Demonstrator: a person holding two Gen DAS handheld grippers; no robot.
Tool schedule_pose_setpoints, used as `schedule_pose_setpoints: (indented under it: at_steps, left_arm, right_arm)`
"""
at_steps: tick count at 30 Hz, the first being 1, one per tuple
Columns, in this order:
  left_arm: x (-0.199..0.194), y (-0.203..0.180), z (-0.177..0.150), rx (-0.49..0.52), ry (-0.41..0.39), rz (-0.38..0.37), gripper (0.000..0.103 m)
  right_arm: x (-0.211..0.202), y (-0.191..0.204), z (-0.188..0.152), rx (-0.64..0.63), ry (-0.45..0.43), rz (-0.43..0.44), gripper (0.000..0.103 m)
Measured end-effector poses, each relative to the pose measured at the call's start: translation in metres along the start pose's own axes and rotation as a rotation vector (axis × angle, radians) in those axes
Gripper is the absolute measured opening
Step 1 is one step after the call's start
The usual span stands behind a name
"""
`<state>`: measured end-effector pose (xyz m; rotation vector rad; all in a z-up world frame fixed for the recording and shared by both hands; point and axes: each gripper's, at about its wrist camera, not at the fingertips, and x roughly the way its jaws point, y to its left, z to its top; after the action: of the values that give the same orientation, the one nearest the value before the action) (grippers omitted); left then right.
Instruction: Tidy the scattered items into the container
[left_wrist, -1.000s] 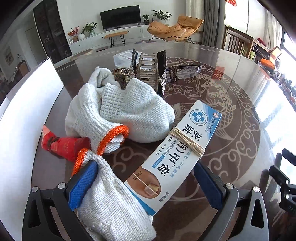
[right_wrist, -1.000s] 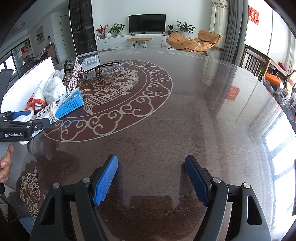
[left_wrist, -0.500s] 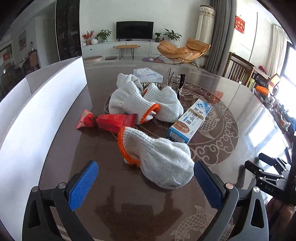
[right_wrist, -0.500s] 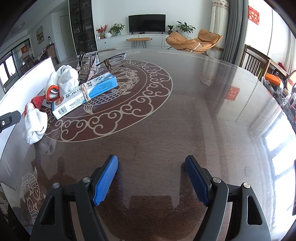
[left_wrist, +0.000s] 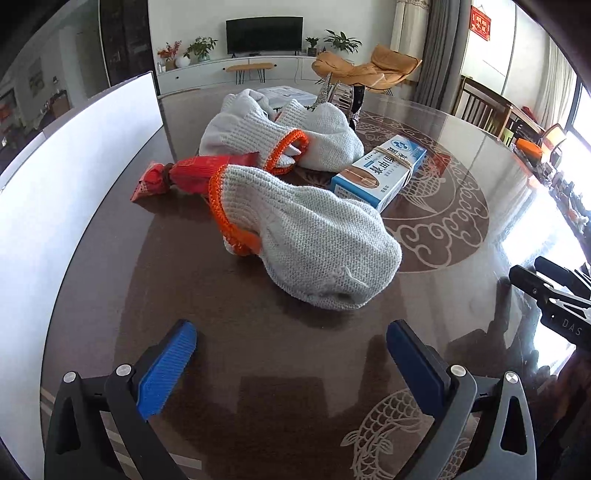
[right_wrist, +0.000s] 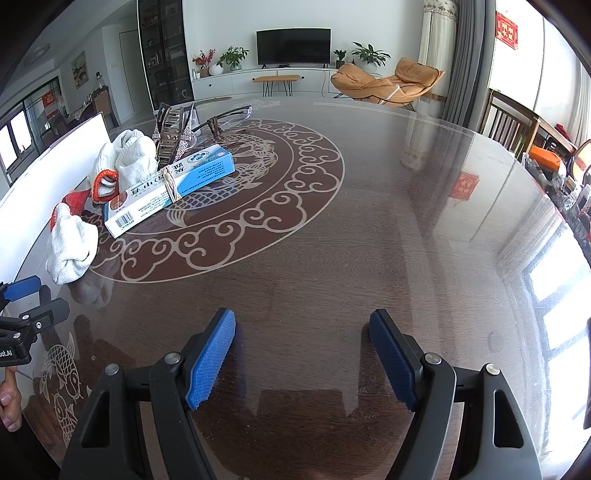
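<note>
Left gripper (left_wrist: 291, 345): jaws apart, empty, low over the table (left_wrist: 229, 317), aimed at the near glove (left_wrist: 317, 243).
Right gripper (right_wrist: 301, 354): jaws apart, empty, over bare tabletop, well apart from the items.
Near glove: knitted, soft, light, likely to sag; best pinched at a bunched fold or the orange cuff.
Behind it: red packet (left_wrist: 192, 173), second glove (left_wrist: 280, 136), cream box (left_wrist: 380, 170) with a band round it.
White container (left_wrist: 66, 192): beside the pile; only 1 wall showed, interior unseen.
Objects behind the gloves: partly hidden, unclear.
</note>
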<state>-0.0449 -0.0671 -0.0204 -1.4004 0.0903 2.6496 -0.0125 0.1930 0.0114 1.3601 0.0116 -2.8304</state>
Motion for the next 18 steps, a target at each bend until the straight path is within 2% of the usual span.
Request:
schedule_pose_setpoints:
  at_steps: [18]
  left_arm:
    - [-0.0002,-0.0026,-0.0046,-0.004,-0.022,0.024,0.103]
  right_arm:
    - [0.0003,0.0003,0.0002,0.0,-0.001,0.0,0.077]
